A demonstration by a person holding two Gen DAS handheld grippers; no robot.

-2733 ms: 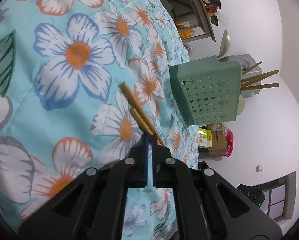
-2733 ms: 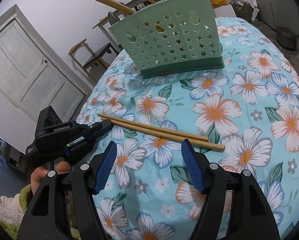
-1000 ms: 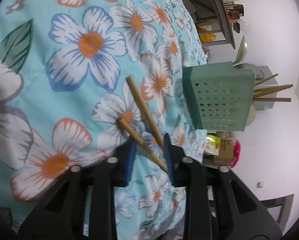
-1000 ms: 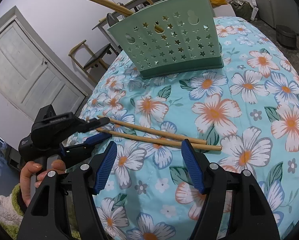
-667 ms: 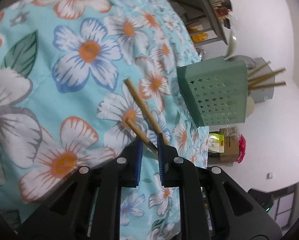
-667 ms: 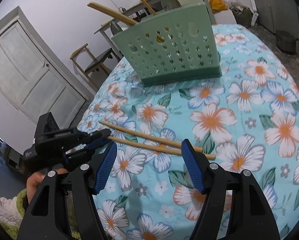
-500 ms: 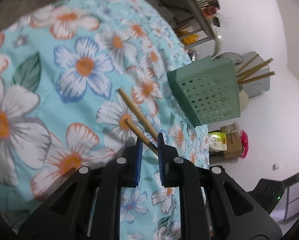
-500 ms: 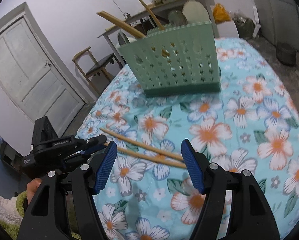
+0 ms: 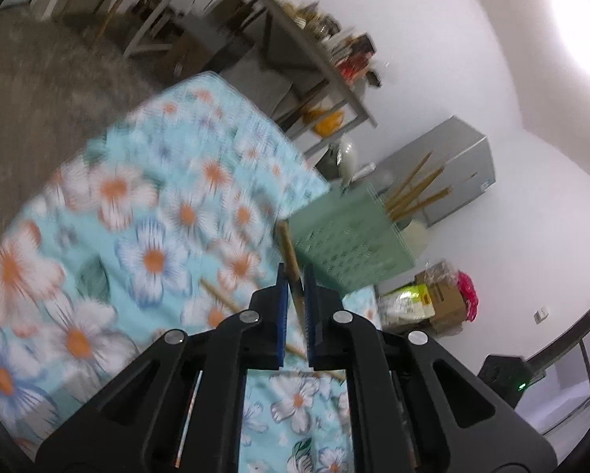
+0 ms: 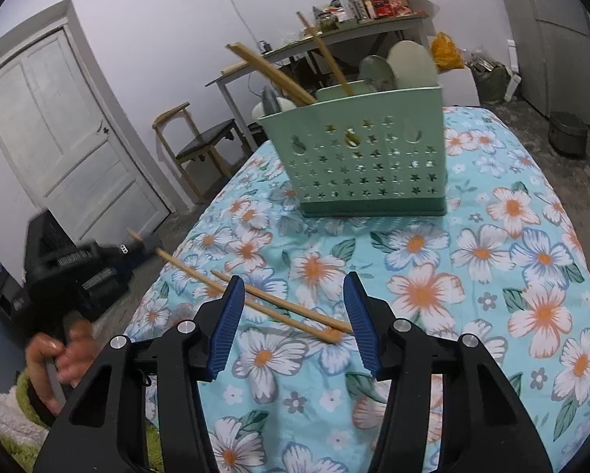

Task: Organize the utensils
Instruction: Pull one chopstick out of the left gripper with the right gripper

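Observation:
Two wooden chopsticks lie on the floral tablecloth (image 10: 492,276). My left gripper (image 9: 293,272) is shut on the end of one chopstick (image 9: 289,250), which rises off the cloth. In the right wrist view the left gripper (image 10: 137,246) holds that chopstick (image 10: 255,301) at the table's left edge. The second chopstick (image 10: 279,299) lies flat beside it. My right gripper (image 10: 295,323) hovers above both; its jaws are closing and the pads press on nothing. The green star-punched holder (image 10: 374,165) stands behind, with several chopsticks (image 10: 271,71) and spoons in it.
Behind the round table are a wooden chair (image 10: 200,146), a white door (image 10: 66,149) and a cluttered side table (image 10: 354,12). A grey cabinet (image 9: 445,173) and boxes (image 9: 433,299) stand by the wall. A hand (image 10: 58,358) grips the left tool's handle.
The left gripper has shut on one chopstick, risen and rolled, lifting that end off the cloth. The right gripper has risen a little and its jaws have narrowed.

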